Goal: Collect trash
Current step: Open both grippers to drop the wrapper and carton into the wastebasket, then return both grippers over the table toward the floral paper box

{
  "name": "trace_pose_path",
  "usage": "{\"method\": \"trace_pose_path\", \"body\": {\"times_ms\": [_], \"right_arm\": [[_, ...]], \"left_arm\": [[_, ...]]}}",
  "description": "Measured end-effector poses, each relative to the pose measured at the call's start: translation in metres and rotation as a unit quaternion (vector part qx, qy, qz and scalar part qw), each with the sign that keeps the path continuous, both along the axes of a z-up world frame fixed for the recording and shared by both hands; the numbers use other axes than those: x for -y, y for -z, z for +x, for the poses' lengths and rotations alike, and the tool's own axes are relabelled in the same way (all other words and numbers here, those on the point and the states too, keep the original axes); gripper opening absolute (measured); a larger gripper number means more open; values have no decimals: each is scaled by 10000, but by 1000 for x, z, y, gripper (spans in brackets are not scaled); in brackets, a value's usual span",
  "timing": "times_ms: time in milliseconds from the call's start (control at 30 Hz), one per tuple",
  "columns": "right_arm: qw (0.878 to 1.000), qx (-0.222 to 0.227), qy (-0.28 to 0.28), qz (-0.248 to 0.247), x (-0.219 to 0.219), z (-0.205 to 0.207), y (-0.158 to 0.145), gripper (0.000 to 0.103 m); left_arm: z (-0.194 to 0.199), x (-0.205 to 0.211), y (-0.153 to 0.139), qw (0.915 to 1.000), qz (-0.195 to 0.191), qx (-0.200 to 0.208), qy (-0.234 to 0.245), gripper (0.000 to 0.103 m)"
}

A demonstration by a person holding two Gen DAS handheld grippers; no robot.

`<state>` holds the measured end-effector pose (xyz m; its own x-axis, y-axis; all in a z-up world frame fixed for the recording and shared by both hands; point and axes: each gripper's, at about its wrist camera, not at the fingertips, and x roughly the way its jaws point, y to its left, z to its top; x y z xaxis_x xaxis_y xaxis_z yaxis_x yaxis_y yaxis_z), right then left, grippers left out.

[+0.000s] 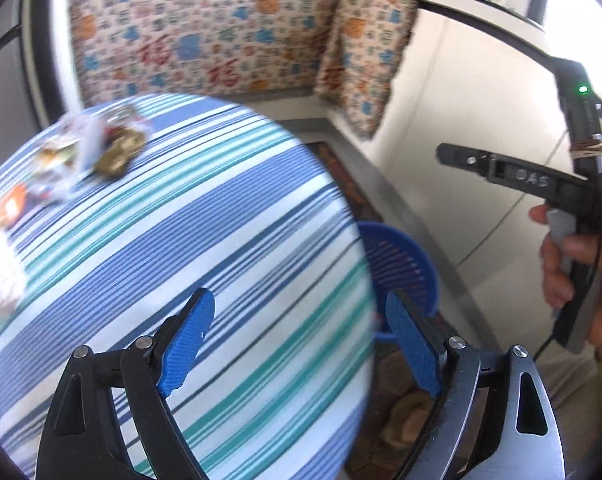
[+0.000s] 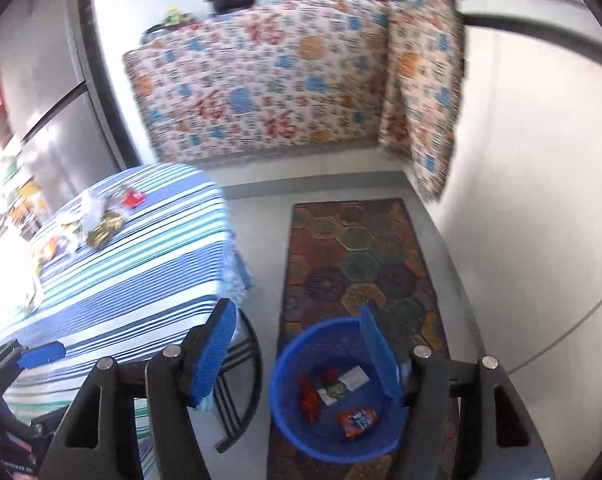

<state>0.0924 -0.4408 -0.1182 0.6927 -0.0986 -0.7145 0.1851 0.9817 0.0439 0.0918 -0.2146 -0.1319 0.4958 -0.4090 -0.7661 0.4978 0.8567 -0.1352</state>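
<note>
Right hand-held gripper, spread wide and empty, hovers above blue basket.

Crumpled wrappers heaped on the striped table's far end; blue basket on the rug, several wrappers inside.

Open floor separates blue basket from striped table.

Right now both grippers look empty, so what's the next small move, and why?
Probably swing the left gripper toward the wrapper pile at the far side of the striped table. Both it and the right gripper are open and hold nothing, the blue bin already holds several wrappers, and litter is left on the table.
</note>
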Motion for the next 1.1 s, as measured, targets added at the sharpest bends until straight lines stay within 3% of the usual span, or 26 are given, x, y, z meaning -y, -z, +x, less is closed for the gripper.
{"method": "trace_pose_path", "body": {"times_ms": [200,333,467,600,800,1100], "right_arm": [[9956,-179,-910,163,-97,10,15,66],[9889,-449,-1417,37,-159,18,35,66],[9851,-643,-1589,-162,-196,30,51,66],[9827,-773,-1629,-416,-218,41,64,66],[9840,-680,-1599,-387,-223,47,67,68],[9847,-635,-1570,-405,-223,54,69,73]], "left_arm": [[3,-80,18,9950,475,87,-870,89],[10,-124,23,9894,558,100,-1336,89],[23,-160,32,9838,613,-12,-1683,89],[28,-186,42,9790,782,-14,-1884,94],[34,-203,45,9757,784,-70,-2047,103],[38,-203,44,9747,767,-73,-2097,103]]}}
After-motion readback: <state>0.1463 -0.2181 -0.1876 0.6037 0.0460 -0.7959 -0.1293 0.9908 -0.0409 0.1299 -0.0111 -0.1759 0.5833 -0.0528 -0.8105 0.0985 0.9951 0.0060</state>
